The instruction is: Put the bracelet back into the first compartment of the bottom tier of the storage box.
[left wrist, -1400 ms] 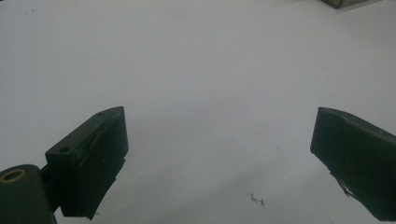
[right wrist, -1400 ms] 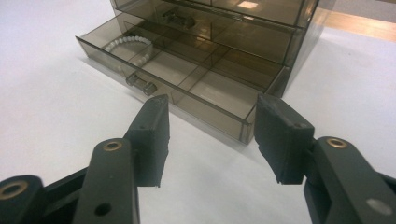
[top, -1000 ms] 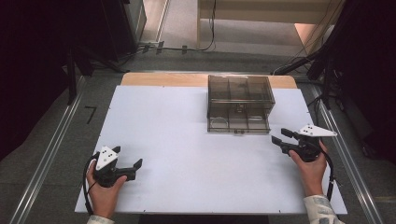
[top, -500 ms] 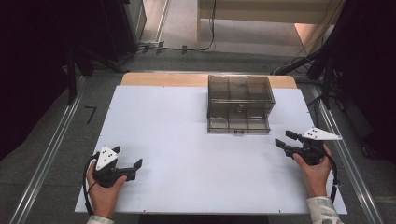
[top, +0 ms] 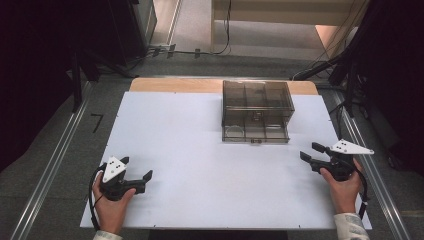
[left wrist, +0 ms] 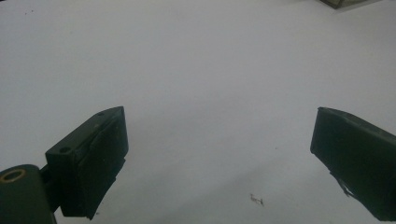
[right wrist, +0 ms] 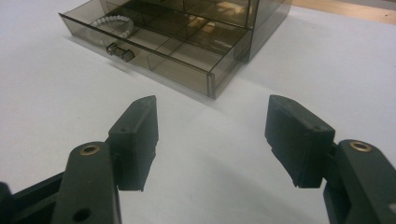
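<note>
A smoky clear drawer box (top: 257,98) stands at the back right of the white table (top: 190,150). Its drawer (top: 255,133) is pulled out a little, and a white bead bracelet (top: 233,131) lies in the left compartment. In the right gripper view the drawer (right wrist: 187,65) has a small knob (right wrist: 119,51), with the bracelet (right wrist: 114,24) behind it. My right gripper (top: 309,151) is open and empty, right of the drawer and apart from it; its jaws (right wrist: 212,107) point at the drawer's corner. My left gripper (top: 137,168) is open over bare table near the front left (left wrist: 219,121).
A bare wooden strip (top: 175,85) runs along the table's far edge behind the box. Metal rails (top: 50,170) flank the table on both sides, and cables lie on the floor beyond. A corner of the box (left wrist: 343,2) peeks in at the top of the left gripper view.
My right gripper has drawn back a little to the right and toward the person, away from the drawer. The left gripper and the box have stayed put.
</note>
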`<state>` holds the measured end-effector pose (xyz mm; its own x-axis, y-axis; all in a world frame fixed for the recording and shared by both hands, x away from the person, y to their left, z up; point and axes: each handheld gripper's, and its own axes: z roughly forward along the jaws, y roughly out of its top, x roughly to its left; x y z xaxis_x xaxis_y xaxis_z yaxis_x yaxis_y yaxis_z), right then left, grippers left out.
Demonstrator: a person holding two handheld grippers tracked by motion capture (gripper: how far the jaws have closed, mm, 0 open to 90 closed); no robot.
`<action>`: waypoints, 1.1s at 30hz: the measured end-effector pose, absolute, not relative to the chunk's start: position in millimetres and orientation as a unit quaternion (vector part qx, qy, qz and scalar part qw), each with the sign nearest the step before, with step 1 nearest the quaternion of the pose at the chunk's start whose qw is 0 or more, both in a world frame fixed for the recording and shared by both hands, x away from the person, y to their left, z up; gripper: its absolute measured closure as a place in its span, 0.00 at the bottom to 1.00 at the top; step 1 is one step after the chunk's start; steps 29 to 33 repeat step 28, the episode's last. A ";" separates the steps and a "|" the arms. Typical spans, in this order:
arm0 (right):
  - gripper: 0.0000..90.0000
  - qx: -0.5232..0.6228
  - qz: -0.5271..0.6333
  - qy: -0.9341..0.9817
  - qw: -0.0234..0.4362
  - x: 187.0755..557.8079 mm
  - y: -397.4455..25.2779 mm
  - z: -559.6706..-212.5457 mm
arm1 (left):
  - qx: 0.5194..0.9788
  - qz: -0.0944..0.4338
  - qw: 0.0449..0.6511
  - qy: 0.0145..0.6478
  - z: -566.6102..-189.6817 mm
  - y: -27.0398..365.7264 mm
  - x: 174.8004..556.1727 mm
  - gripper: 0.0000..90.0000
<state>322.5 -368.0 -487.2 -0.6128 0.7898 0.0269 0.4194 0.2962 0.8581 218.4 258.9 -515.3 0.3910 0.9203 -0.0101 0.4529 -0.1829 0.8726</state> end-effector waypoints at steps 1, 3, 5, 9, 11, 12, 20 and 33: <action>0.37 0.387 0.450 0.778 0.207 321.6 -369.5 -487.4 | 0.718 0.276 0.424 0.478 -515.3 258.8 218.3 0.05; 0.36 0.389 0.449 0.778 0.207 319.7 -371.9 -488.0 | 0.718 0.276 0.424 0.477 -515.3 258.7 218.3 0.05; 0.36 0.389 0.448 0.778 0.207 317.7 -374.1 -489.0 | 0.718 0.277 0.423 0.478 -515.2 258.7 218.1 0.05; 0.36 0.391 0.449 0.777 0.207 314.4 -378.8 -490.1 | 0.718 0.277 0.424 0.478 -515.2 258.7 218.0 0.05; 0.36 0.392 0.448 0.777 0.207 313.2 -381.4 -490.6 | 0.718 0.276 0.425 0.477 -515.2 258.8 218.1 0.05; 0.36 0.394 0.447 0.776 0.206 312.2 -382.4 -490.9 | 0.718 0.277 0.425 0.477 -515.2 258.9 218.1 0.05; 0.35 0.395 0.448 0.775 0.208 306.9 -389.3 -492.2 | 0.718 0.277 0.425 0.476 -515.2 259.0 217.9 0.05; 0.35 0.396 0.447 0.775 0.209 302.8 -395.9 -494.0 | 0.718 0.277 0.427 0.475 -515.1 259.3 217.5 0.05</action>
